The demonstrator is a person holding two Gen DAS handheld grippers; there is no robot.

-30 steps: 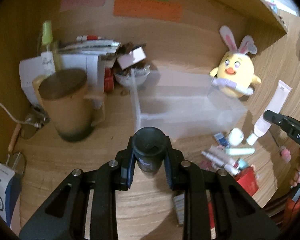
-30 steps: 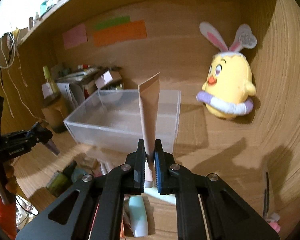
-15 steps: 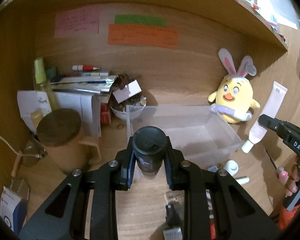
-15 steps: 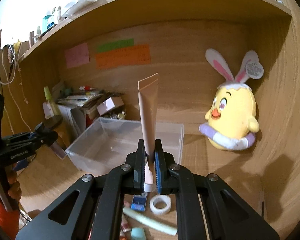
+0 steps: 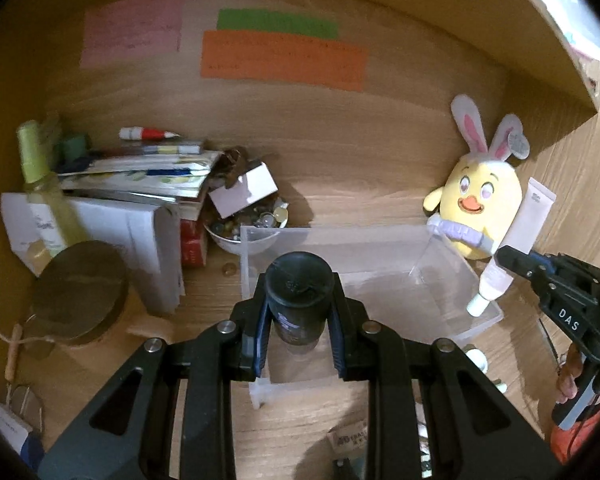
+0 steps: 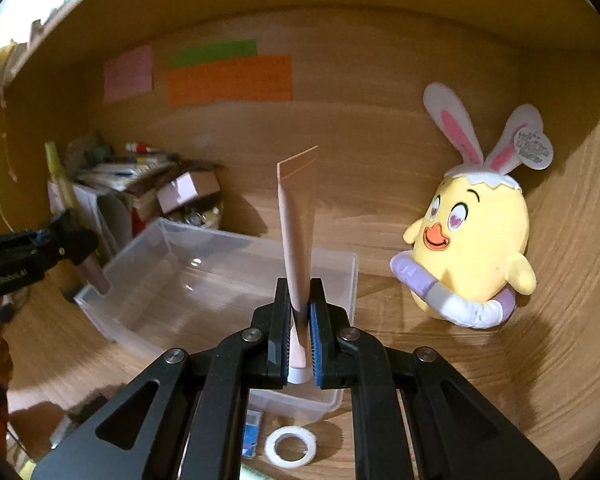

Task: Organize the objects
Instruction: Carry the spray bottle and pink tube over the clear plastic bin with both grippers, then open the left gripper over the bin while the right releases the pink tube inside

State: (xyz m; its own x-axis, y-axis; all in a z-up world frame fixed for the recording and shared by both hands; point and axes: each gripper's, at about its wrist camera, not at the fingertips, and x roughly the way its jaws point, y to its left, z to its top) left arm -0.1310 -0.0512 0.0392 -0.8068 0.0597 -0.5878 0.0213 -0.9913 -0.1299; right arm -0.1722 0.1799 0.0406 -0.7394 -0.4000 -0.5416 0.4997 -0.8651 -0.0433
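Observation:
My left gripper [image 5: 300, 320] is shut on a dark round-capped bottle [image 5: 299, 296] and holds it over the near left corner of a clear plastic bin [image 5: 452, 264]. My right gripper [image 6: 300, 340] is shut on a pale tube [image 6: 297, 232], cap down, crimped end up, over the right end of the bin [image 6: 204, 280]. The right gripper with its tube [image 5: 516, 240] shows at the bin's right edge in the left wrist view. The left gripper with its bottle [image 6: 94, 272] shows at the bin's left end in the right wrist view.
A yellow bunny-eared plush [image 6: 472, 248] sits right of the bin. A stack of books and papers [image 5: 140, 184], a bowl of small items [image 5: 244, 228] and a wooden-lidded mug [image 5: 78, 292] stand to the left. A tape ring [image 6: 290, 446] and small items lie in front.
Both grippers have moved forward toward the bin with their loads. The bottle is now over the bin's near left corner and the tube over its right end.

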